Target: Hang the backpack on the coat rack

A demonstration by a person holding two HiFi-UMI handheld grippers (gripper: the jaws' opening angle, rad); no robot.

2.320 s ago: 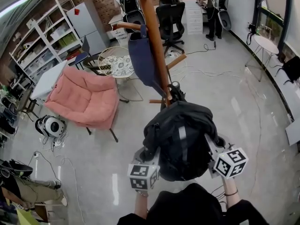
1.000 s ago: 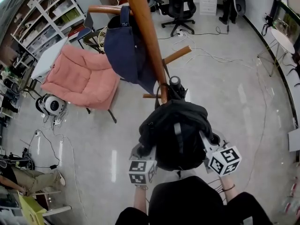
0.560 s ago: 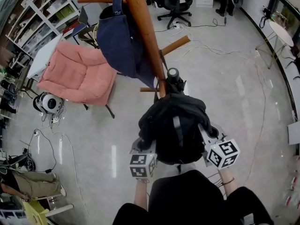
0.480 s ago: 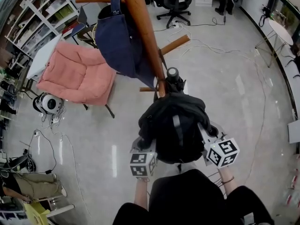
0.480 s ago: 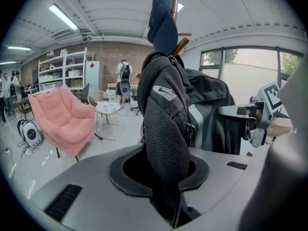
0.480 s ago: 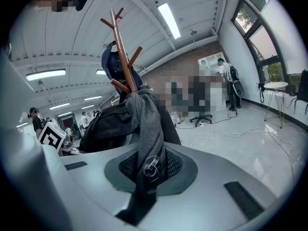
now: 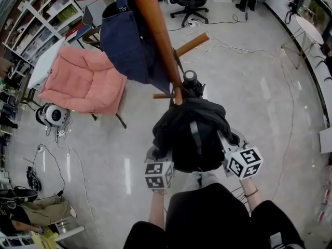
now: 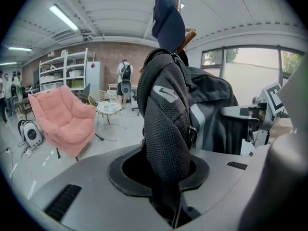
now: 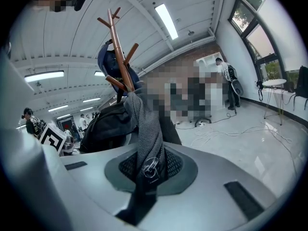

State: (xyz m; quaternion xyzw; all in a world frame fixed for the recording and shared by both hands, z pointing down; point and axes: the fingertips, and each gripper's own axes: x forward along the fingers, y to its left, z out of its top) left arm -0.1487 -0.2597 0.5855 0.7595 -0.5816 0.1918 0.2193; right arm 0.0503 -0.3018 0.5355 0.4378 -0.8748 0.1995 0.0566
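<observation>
Seemingly soft and limp, the backpack [image 7: 194,134] is judged to sag and swing when lifted. Some weight is expected from the bulging body, and a round-capped item [image 7: 190,78], maybe a bottle, is seen at its far end. No stiffness is expected; the fabric is judged grippy, not fragile. Hold is best taken on the shoulder straps, high up near the top, so the top is kept free for a peg. Thin webbing is judged more likely to slip than the padded part.

Appearance: black fabric, rounded body, a grey stripe down the middle, and dark mesh-padded shoulder straps. A small light logo is seen on the left strap [image 8: 168,124], and a metal ring on the right strap [image 9: 147,129].

Position: the backpack is held up in the air between both grippers, right in front of the person, with its far end against the wooden coat rack [image 7: 155,30] beside a short low peg [image 7: 163,95]. Whether anything is hooked over that peg cannot be told. A navy bag [image 7: 127,40] is already hung on a higher peg, to the left.

Tongs: the left gripper [image 8: 174,206] is clamped on the thick padded strap. The right gripper [image 9: 144,196] is pressed nearly together on the thin strap end by the ring.
</observation>
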